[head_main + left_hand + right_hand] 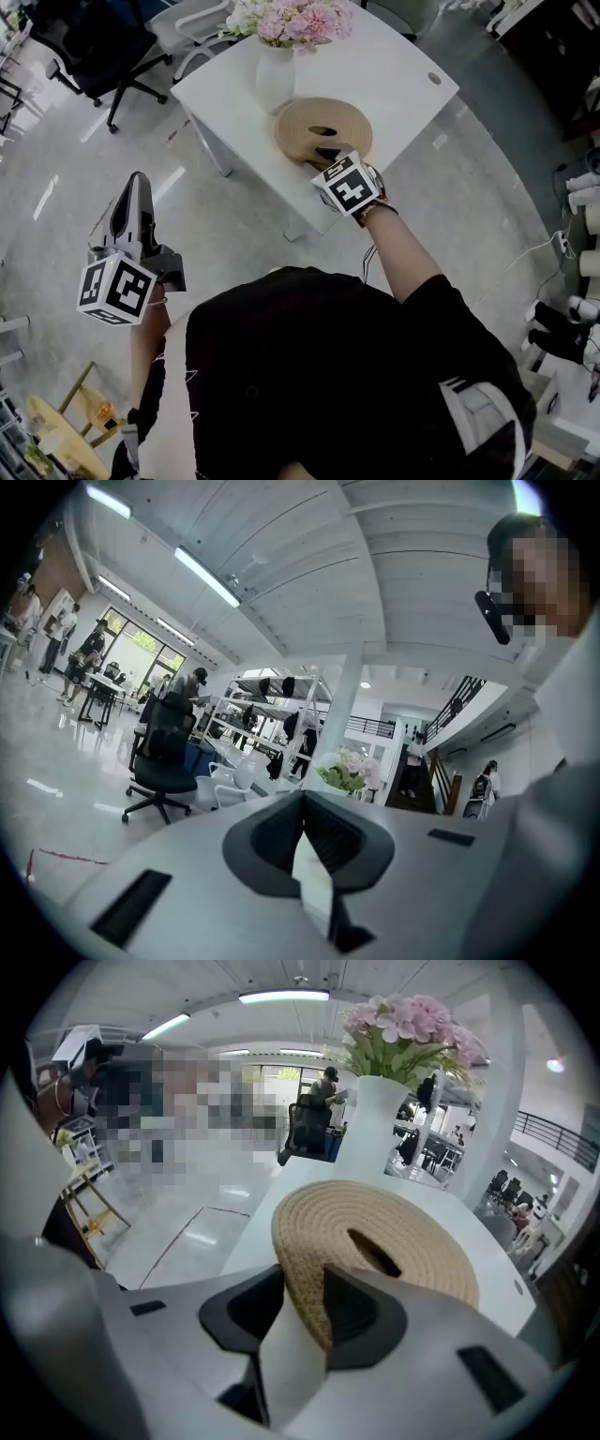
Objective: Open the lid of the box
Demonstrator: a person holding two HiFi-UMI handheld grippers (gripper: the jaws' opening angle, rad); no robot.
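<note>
Right tool (302, 1277) clamps the near rim of the round woven lid (417, 1232), top-up on the table (398, 66); left tool (302, 799) is closed, empty.

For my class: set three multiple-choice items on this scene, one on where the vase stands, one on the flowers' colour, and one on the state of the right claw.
1. Where does the vase stand?
A. On the floor
B. On the table, close by the woven lid
C. On the office chair

2. What colour are most of the flowers?
A. Blue
B. Black
C. Pink

3. What is the right claw doing?
A. Closed on the woven lid's rim
B. Hanging open over the floor
C. Gripping the vase

Answers:
1 B: the head view shows the vase on the white table next to the lid.
2 C: the blooms are mostly pink.
3 A: in the right gripper view, the jaws pinch the lid's rim.
</note>
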